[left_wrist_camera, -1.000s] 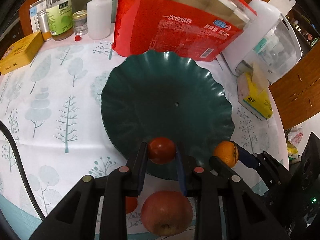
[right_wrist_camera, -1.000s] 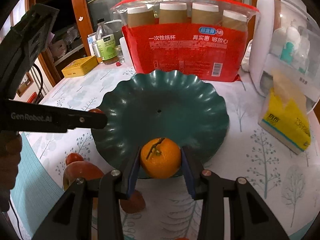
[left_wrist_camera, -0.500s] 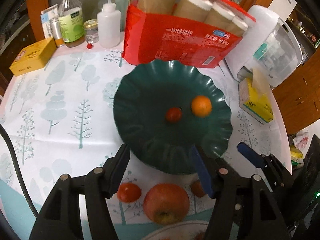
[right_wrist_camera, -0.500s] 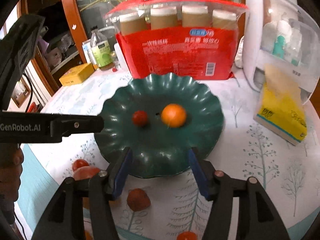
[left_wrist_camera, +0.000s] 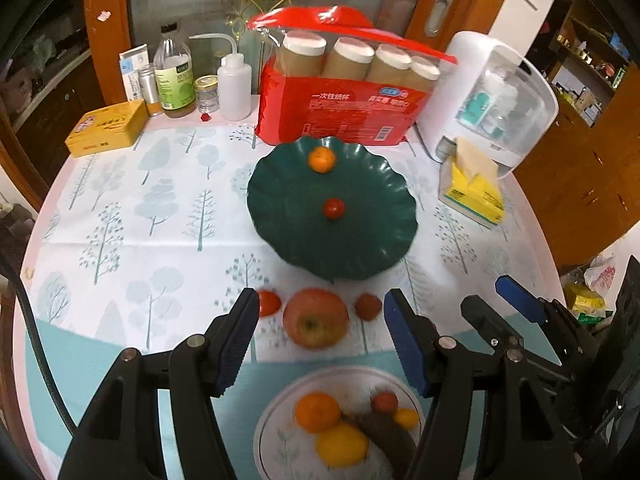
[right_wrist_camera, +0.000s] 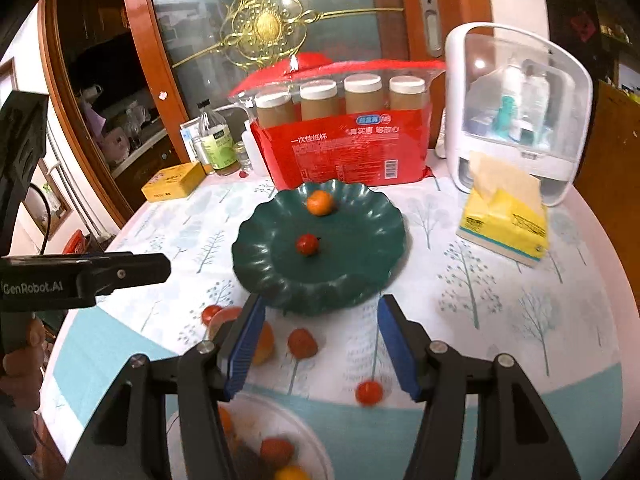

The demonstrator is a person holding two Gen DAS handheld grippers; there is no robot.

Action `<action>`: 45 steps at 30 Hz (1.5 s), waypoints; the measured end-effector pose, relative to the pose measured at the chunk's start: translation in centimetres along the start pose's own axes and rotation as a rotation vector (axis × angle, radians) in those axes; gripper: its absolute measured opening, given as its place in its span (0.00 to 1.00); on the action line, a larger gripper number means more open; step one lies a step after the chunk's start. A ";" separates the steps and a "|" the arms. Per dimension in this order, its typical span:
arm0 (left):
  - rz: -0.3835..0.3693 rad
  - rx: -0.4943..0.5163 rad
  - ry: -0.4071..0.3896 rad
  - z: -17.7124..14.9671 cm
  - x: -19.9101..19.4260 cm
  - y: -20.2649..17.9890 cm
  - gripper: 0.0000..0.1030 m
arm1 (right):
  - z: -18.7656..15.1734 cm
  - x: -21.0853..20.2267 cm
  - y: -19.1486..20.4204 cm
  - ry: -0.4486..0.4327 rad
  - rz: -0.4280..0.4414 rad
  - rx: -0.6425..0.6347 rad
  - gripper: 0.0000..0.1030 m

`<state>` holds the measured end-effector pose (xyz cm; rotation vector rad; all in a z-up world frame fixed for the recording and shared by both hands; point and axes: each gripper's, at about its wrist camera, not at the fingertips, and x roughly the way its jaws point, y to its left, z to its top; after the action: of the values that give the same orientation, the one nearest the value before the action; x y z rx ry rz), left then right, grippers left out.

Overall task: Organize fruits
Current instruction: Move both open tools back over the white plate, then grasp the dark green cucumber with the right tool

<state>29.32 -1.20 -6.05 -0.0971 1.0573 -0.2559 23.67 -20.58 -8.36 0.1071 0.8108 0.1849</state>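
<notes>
Orange [left_wrist_camera: 321, 159] and tomato [left_wrist_camera: 333, 208] on green plate [left_wrist_camera: 280, 216]; both claws wide, empty.

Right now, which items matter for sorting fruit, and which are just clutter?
Job: scalloped dark green plate, small orange mandarin, small red tomato, large red apple, white patterned plate.
Clutter: red paper-cup pack, yellow tissue pack, yellow tin.
</notes>
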 end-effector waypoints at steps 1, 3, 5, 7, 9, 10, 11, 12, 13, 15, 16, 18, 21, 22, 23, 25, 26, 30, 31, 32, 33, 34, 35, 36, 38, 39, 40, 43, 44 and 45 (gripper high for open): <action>0.000 -0.001 -0.003 -0.5 -0.7 -0.2 0.62 | -0.3 -0.7 0.0 -0.003 0.000 0.006 0.57; 0.005 -0.001 -0.008 -1.5 -1.9 -0.4 0.62 | -1.2 -2.4 -0.1 -0.011 -0.003 0.019 0.57; 0.009 -0.002 -0.019 -2.6 -3.3 -0.7 0.62 | -1.9 -3.7 -0.1 -0.017 -0.003 0.032 0.57; 0.011 -0.004 -0.029 -3.5 -4.4 -0.8 0.64 | -2.8 -5.0 -0.2 -0.022 -0.004 0.047 0.57; 0.015 -0.005 -0.037 -4.5 -5.4 -0.8 0.65 | -3.6 -6.0 -0.3 -0.023 -0.006 0.058 0.57; 0.017 -0.006 -0.041 -5.1 -5.9 -0.8 0.65 | -4.0 -6.5 -0.3 -0.024 -0.007 0.062 0.57; 0.018 -0.008 -0.043 -5.6 -6.4 -0.8 0.65 | -4.5 -7.0 -0.4 -0.025 -0.008 0.067 0.57; 0.019 -0.011 -0.044 -6.2 -6.8 -0.8 0.65 | -4.9 -7.4 -0.4 -0.024 -0.008 0.073 0.57; 0.021 -0.012 -0.045 -6.7 -7.1 -0.8 0.65 | -5.4 -7.8 -0.4 -0.023 -0.007 0.079 0.57; 0.026 -0.015 -0.042 -7.8 -7.7 -0.8 0.66 | -6.3 -8.6 -0.4 -0.019 0.002 0.094 0.57; 0.028 -0.017 -0.039 -8.5 -7.9 -0.8 0.66 | -6.9 -8.9 -0.4 -0.015 0.008 0.103 0.57; 0.034 -0.016 -0.032 -9.4 -8.1 -0.7 0.67 | -7.9 -9.4 -0.5 -0.003 0.022 0.121 0.57; 0.044 -0.016 -0.011 -11.0 -8.1 -0.5 0.67 | -9.4 -9.6 -0.5 0.027 0.040 0.153 0.57; 0.047 -0.016 -0.004 -11.4 -8.1 -0.5 0.67 | -10.1 -9.7 -0.5 0.039 0.044 0.165 0.57; 0.050 -0.016 0.004 -11.9 -8.0 -0.5 0.67 | -10.5 -9.7 -0.5 0.048 0.048 0.173 0.57; 0.055 -0.014 0.019 -12.8 -8.0 -0.5 0.67 | -11.5 -9.9 -0.5 0.066 0.057 0.190 0.57; 0.057 -0.012 0.026 -13.2 -7.9 -0.5 0.67 | -12.0 -9.9 -0.5 0.074 0.062 0.196 0.57; 0.057 0.002 0.054 -14.2 -7.5 -0.7 0.67 | -13.6 -9.9 -0.2 0.109 0.081 0.201 0.57; 0.057 0.007 0.060 -14.4 -7.3 -0.8 0.68 | -14.0 -9.8 -0.1 0.116 0.085 0.202 0.57; 0.059 0.014 0.071 -14.5 -7.1 -0.9 0.68 | -14.3 -9.8 0.1 0.122 0.089 0.201 0.57; 0.060 0.020 0.079 -14.7 -6.8 -1.0 0.68 | -14.6 -9.7 0.2 0.128 0.094 0.200 0.57; 0.061 0.024 0.086 -14.8 -6.6 -1.1 0.69 | -14.9 -9.6 0.3 0.135 0.098 0.196 0.57; 0.060 0.027 0.094 -14.8 -6.4 -1.2 0.70 | -15.1 -9.5 0.4 0.141 0.100 0.191 0.57; 0.058 0.030 0.105 -14.9 -6.0 -1.2 0.70 | -15.4 -9.4 0.5 0.147 0.102 0.186 0.57; 0.055 0.037 0.129 -15.0 -5.2 -1.3 0.71 | -15.9 -9.0 0.7 0.156 0.105 0.172 0.57; 0.054 0.041 0.140 -15.0 -4.9 -1.3 0.71 | -16.1 -8.8 0.8 0.160 0.104 0.165 0.57; 0.052 0.048 0.153 -15.0 -4.4 -1.4 0.72 | -16.3 -8.6 1.0 0.165 0.102 0.157 0.57; 0.051 0.063 0.187 -14.9 -3.0 -1.3 0.74 | -16.8 -7.8 1.2 0.177 0.098 0.128 0.57; 0.049 0.066 0.198 -14.9 -2.5 -1.3 0.74 | -16.9 -7.5 1.4 0.180 0.097 0.115 0.57; 0.045 0.071 0.212 -14.9 -1.9 -1.3 0.74 | -16.9 -7.2 1.5 0.182 0.094 0.101 0.57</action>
<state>15.30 -1.31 -11.46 0.0184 1.2579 -0.2667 6.30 -20.13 -14.62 0.2261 0.9974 0.2456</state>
